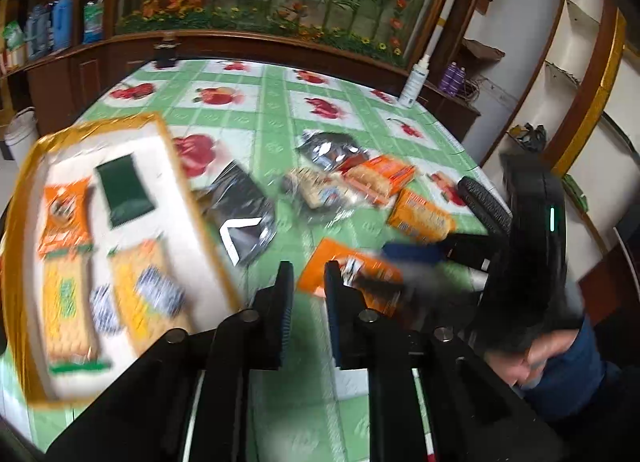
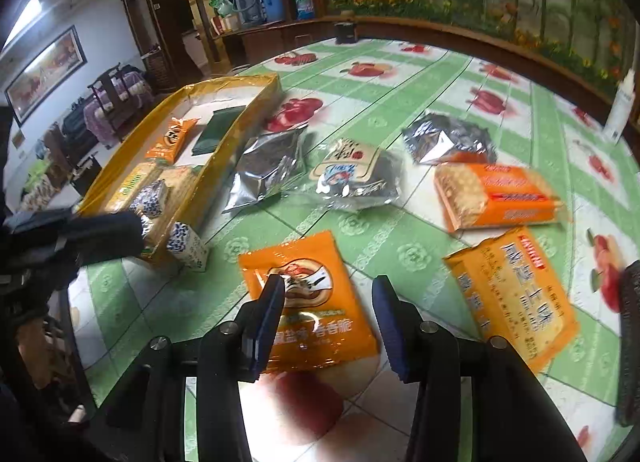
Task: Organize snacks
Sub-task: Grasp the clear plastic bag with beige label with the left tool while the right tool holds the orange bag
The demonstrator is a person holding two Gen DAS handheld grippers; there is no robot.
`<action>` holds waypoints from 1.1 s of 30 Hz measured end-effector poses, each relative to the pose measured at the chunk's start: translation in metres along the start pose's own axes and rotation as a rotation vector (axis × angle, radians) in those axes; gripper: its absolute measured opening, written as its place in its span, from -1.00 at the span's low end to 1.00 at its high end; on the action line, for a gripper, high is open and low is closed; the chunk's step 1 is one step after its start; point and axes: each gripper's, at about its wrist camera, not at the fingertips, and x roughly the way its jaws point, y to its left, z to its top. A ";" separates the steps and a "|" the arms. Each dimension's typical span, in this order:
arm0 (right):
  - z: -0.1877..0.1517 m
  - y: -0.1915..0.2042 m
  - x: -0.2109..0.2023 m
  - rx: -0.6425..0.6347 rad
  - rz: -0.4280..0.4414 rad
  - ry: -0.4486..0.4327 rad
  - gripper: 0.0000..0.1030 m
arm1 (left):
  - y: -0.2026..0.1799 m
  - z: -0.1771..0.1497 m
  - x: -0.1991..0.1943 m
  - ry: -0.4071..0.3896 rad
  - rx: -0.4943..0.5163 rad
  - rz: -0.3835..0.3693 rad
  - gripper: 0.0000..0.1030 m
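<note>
Right tongs [image 2: 328,322] released over orange snack packet [image 2: 308,302] beside gold tray [image 2: 256,110]; light, crinkly, slippery; pinch edge. Left tongs [image 1: 308,302] released, empty.

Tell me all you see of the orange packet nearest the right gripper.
The orange packet is a flat, glossy plastic pouch with a round picture and white Chinese characters. It lies flat on the green tablecloth, apart from the other snacks. The right gripper is open above it; one finger overlaps its left side. Contact cannot be told.
</note>
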 end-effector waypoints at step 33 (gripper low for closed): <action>0.000 -0.055 -0.004 0.261 -0.117 0.081 -0.02 | -0.036 0.052 0.141 0.250 0.047 0.181 0.06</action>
